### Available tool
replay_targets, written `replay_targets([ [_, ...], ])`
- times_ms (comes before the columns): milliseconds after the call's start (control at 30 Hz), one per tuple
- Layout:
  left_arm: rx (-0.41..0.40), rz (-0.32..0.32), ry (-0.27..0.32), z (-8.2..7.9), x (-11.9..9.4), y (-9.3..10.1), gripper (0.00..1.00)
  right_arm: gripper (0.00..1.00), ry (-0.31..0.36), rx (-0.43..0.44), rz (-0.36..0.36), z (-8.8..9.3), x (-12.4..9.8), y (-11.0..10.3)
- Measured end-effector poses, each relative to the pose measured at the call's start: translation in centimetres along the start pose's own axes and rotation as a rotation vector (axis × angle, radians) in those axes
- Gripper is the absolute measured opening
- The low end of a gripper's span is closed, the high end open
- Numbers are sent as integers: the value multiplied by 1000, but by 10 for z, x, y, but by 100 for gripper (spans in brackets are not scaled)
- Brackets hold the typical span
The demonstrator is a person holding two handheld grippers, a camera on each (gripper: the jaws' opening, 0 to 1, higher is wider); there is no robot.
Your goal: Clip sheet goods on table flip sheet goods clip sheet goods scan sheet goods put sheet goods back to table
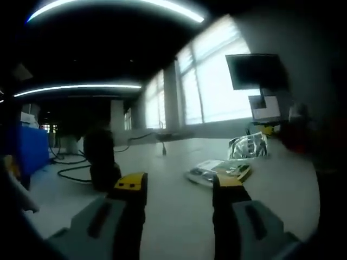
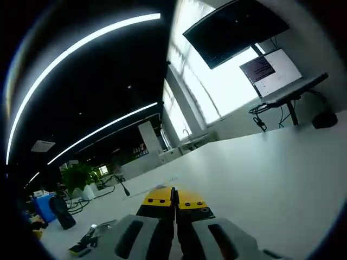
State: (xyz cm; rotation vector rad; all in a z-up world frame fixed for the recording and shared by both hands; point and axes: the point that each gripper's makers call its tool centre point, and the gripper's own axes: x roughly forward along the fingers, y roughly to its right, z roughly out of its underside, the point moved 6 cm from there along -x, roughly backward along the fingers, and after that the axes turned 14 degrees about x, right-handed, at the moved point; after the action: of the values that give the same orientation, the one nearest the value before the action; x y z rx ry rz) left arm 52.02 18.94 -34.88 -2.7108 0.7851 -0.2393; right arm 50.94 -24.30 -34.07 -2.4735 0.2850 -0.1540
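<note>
My left gripper [image 1: 179, 184] stands open over the white table [image 1: 179, 216], its yellow-tipped jaws wide apart with nothing between them. Just beyond its right jaw lies a flat packaged sheet good [image 1: 217, 171] on the table. A shiny crinkled bag [image 1: 248, 146] sits farther back right. My right gripper [image 2: 174, 197] is shut, its yellow tips pressed together with nothing visible between them, above the white table [image 2: 260, 168]. Far left in the right gripper view lie small flat packets [image 2: 89, 238] on the table.
A black object [image 1: 103, 160] stands on the table at left, with cables [image 1: 70, 168] behind it. A blue bin [image 1: 30, 149] is at far left. A monitor [image 1: 255, 70] and laptop screen [image 2: 271, 67] on a stand sit near the bright windows [image 1: 209, 86].
</note>
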Motion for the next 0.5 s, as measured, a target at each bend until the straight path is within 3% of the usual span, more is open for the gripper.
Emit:
replay_targets([
  [267,-25,-2,19,0,0,-1,38,0,-16,-82,22,4,-1,8],
  [400,11,13,15,-1,0,4,38,0,-16,-143,8,6,-3,7],
  [500,27,11,22,-3,-1,4,40,7,-4,-165,0,4,-4,6],
])
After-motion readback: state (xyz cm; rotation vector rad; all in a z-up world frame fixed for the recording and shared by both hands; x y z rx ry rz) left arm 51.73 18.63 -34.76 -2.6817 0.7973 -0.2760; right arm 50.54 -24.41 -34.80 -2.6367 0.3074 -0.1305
